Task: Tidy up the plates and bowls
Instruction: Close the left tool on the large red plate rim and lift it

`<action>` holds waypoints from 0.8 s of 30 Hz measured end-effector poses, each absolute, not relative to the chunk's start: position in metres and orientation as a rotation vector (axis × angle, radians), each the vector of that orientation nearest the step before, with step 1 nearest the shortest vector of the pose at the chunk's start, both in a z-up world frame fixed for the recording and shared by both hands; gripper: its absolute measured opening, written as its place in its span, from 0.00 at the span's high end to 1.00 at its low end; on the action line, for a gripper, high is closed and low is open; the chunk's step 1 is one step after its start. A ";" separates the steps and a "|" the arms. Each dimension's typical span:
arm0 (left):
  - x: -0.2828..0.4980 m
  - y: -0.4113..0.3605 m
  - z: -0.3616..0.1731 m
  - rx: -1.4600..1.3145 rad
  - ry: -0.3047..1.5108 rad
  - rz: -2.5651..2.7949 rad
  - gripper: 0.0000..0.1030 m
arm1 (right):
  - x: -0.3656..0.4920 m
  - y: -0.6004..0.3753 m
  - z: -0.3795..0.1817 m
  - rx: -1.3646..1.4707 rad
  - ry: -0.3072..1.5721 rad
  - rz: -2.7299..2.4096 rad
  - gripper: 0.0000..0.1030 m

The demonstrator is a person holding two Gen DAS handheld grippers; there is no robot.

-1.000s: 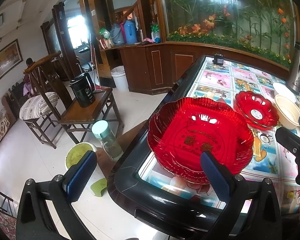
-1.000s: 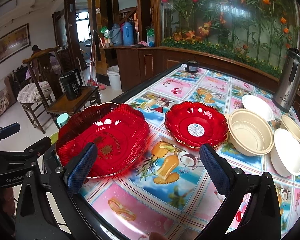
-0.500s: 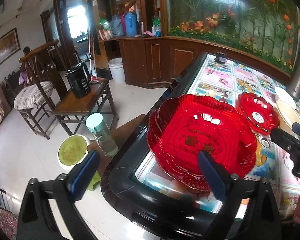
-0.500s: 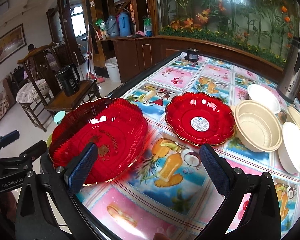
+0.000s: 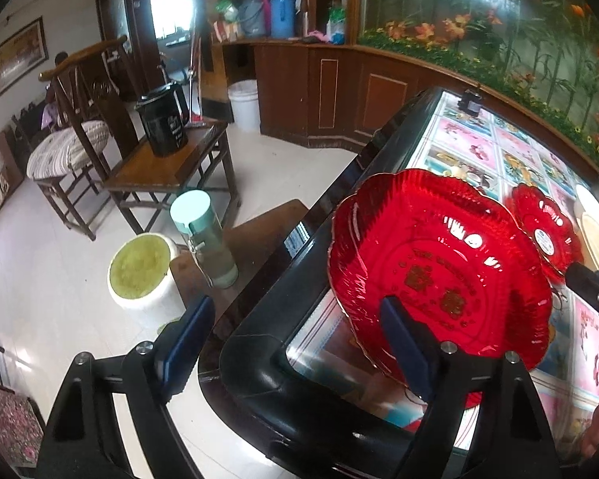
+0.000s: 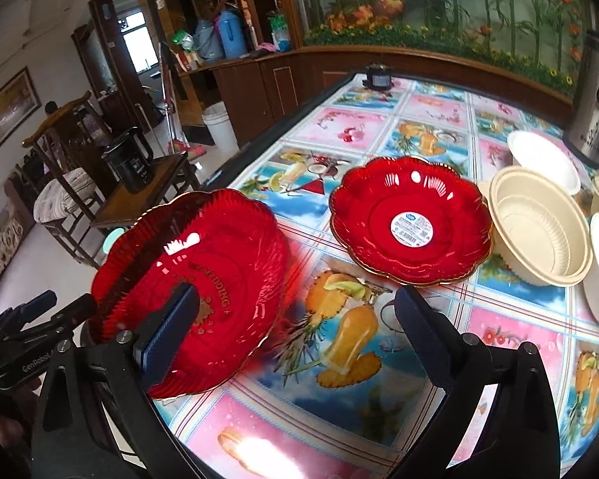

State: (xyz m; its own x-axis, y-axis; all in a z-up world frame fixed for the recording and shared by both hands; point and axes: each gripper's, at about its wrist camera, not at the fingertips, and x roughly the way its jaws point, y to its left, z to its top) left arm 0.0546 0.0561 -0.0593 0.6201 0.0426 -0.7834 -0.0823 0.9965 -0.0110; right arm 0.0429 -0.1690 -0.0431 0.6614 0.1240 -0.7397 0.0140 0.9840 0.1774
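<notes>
You brought both grippers (left gripper [image 5: 295, 335] narrowing, right gripper [image 6: 295, 327] spread, neither grasping) toward the large red plate [image 6: 187, 291] at nine o'clock of the small red plate [image 6: 411, 219]; seat one pad under the rim before clenching.

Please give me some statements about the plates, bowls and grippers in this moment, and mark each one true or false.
1. The large red plate sits near the table corner. True.
2. The small red plate carries a round white sticker. True.
3. The beige bowl is stacked inside the small red plate. False: it stands beside that plate on the table.
4. The right gripper is shut on the large red plate. False: its fingers stand wide apart, gripping nothing.
5. The left gripper holds a bowl. False: it holds nothing; its jaws have just been closing.
</notes>
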 end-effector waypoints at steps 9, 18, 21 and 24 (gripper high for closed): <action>0.070 0.058 -0.065 -0.087 0.937 0.076 0.18 | 0.065 -0.160 -0.062 0.171 0.928 0.049 0.07; 0.079 0.053 -0.077 -0.080 0.976 0.086 0.18 | 0.076 -0.159 -0.071 0.210 0.952 0.059 0.10; 0.080 0.053 -0.077 -0.075 0.972 0.091 0.18 | 0.081 -0.159 -0.075 0.219 0.970 0.063 0.18; 0.081 0.052 -0.078 -0.066 0.970 0.092 0.18 | 0.086 -0.158 -0.081 0.226 0.993 0.069 0.25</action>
State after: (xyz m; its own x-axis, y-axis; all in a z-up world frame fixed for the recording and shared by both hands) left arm 0.0811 0.0515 -0.0779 0.5621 0.0488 -0.8257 -0.1080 0.9940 -0.0148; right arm 0.0856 -0.1583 -0.0805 0.5462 0.1602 -0.8222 0.0454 0.9744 0.2200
